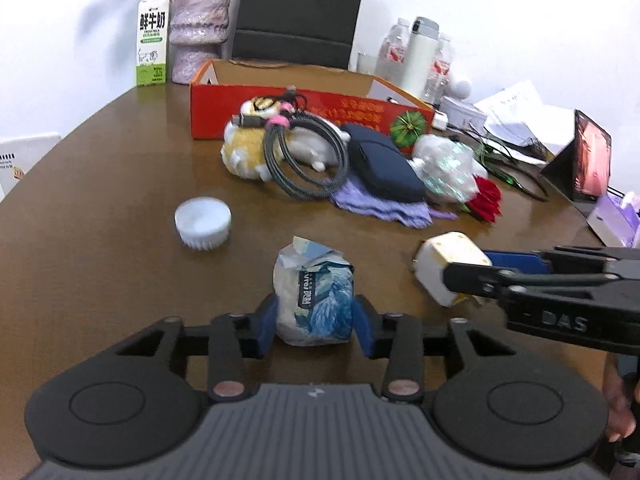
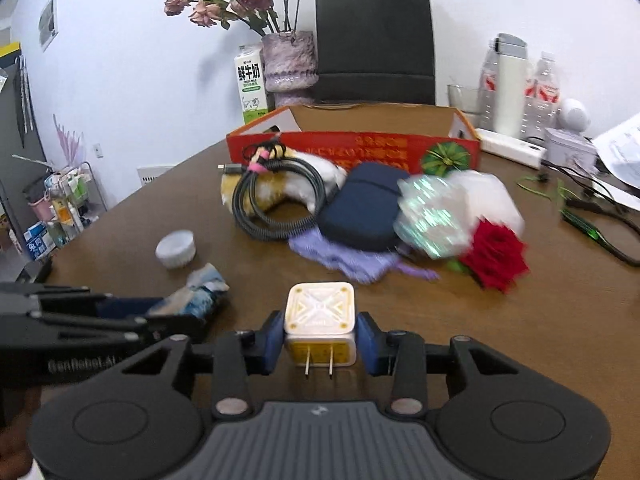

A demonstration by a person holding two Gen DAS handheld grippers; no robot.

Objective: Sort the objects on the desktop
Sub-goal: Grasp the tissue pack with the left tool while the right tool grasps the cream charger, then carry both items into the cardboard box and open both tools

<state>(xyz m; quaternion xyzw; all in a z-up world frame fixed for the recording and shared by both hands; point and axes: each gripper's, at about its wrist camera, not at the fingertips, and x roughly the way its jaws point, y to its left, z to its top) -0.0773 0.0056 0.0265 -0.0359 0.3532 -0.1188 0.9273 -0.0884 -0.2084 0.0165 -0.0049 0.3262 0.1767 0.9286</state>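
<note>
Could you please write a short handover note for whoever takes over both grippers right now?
Left gripper: shut on the tissue pack.
Right gripper: shut on the charger plug, prongs toward the camera.
The red box stands behind the pile.
Done: both items gripped; neither is boxed.
Left: cable, plush toy, navy case, purple cloth, rose and white cap lie on the table.

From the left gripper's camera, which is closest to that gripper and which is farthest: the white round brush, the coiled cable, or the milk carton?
Seen from the left gripper:
1. White round brush, nearest, on the bare table ahead and to the left.
2. Coiled cable, farther back, lying on the plush toy in the middle pile.
3. Milk carton, farthest, standing at the back left by the wall.
</note>
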